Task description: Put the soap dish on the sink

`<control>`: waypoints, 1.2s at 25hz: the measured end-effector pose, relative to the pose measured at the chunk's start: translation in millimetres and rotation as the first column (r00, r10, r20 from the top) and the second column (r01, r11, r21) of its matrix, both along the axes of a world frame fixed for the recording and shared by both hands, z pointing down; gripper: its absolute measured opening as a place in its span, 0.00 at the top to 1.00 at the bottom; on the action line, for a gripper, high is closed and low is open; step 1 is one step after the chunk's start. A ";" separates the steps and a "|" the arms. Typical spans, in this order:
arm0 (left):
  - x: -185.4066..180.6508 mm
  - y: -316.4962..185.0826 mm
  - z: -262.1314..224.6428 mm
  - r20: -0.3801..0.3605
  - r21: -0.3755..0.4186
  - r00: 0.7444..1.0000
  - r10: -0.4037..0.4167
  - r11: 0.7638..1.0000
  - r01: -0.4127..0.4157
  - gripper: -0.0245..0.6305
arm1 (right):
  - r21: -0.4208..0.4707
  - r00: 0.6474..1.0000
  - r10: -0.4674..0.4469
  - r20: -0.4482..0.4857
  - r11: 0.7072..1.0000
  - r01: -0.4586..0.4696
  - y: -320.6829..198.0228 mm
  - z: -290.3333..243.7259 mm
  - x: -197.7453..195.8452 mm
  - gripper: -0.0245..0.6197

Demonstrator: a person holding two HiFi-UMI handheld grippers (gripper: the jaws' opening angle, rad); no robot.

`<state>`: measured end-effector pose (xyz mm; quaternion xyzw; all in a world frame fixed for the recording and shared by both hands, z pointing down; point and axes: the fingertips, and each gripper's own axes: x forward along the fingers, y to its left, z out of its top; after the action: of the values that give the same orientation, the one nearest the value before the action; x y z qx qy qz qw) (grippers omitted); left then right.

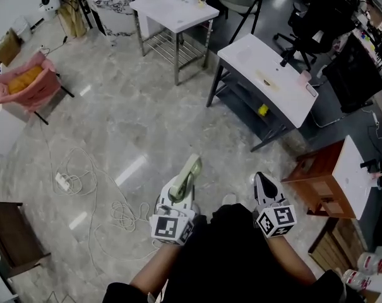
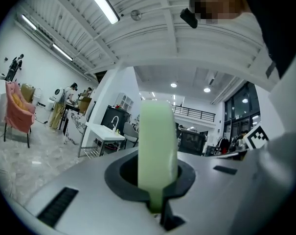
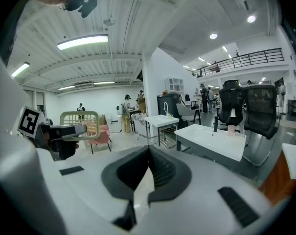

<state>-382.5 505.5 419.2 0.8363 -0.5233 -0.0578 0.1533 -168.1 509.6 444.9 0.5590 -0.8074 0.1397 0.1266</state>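
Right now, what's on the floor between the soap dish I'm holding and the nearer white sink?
Nothing: the head view shows bare grey floor between soap dish and sink.

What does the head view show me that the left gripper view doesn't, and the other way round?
Only the head view: loose cables on the floor, the wooden cabinet, and the right gripper from above, closed and empty.

Only the left gripper view: the ceiling lights, and the pale green soap dish seen edge-on, with the left gripper shut on its lower edge.

Both: the soap dish in the left gripper, the pink chair and the far white sink table with its faucet.
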 end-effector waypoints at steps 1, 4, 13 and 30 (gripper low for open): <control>-3.0 -1.5 1.7 -0.003 -0.006 1.000 -0.005 1.000 0.005 0.94 | 0.002 1.000 -0.007 0.000 1.000 0.007 -3.7 -0.6 -3.4 0.96; -7.5 -9.2 8.7 -0.014 -0.025 1.000 -0.017 1.000 0.016 0.94 | 0.017 1.000 -0.022 0.014 1.000 0.022 -17.4 -3.5 -9.2 0.96; 12.1 -66.8 14.7 0.014 -0.038 0.999 -0.035 0.999 0.036 0.94 | -0.003 0.995 -0.054 0.083 0.999 0.054 -78.4 19.5 -1.6 0.96; 144.9 -256.7 -2.7 0.071 -0.052 0.994 0.084 0.995 -0.081 0.94 | 0.027 0.997 0.047 0.066 0.998 -0.049 -255.0 18.5 141.2 0.96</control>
<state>-237.6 248.8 416.5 0.8548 -0.4947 -0.0080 0.1568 -26.9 254.6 463.3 0.5753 -0.7993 0.1494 0.0889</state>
